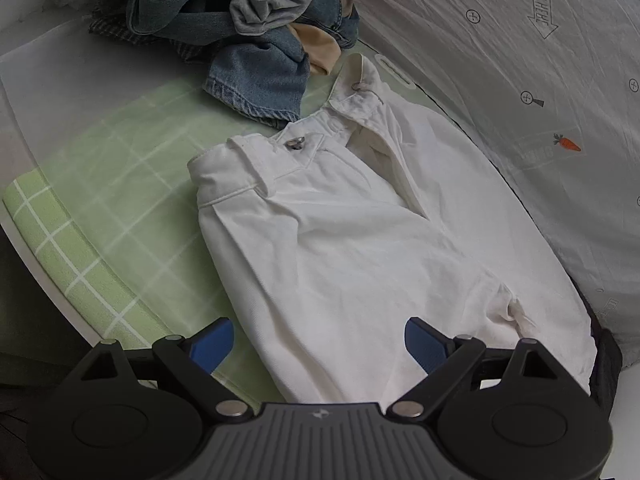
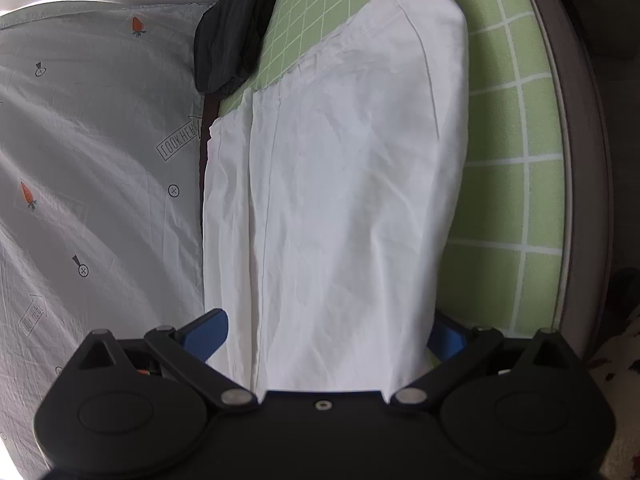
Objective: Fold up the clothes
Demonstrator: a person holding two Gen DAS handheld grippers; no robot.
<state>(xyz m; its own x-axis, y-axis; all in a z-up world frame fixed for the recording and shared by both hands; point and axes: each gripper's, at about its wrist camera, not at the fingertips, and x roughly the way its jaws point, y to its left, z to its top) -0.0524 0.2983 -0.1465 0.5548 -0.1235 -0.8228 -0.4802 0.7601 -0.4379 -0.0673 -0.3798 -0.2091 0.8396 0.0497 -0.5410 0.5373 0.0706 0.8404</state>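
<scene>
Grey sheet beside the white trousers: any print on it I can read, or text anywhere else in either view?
"LOOK HERE", inside an arrow outline, repeated on the grey sheet and seen mirrored.
Fainter boxed word by the carrot: too blurred to read.
White trousers, metal button, green grid mat: no text.

White trousers (image 1: 360,240); green white-grid mat (image 1: 120,184); grey carrot-print sheet (image 1: 520,80); blue denim pile (image 1: 256,76)

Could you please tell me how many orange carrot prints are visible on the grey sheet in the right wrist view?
2. One carrot print sits near the top edge of the grey sheet; the other carrot print is lower, at far left. Folds could hide more.
</scene>
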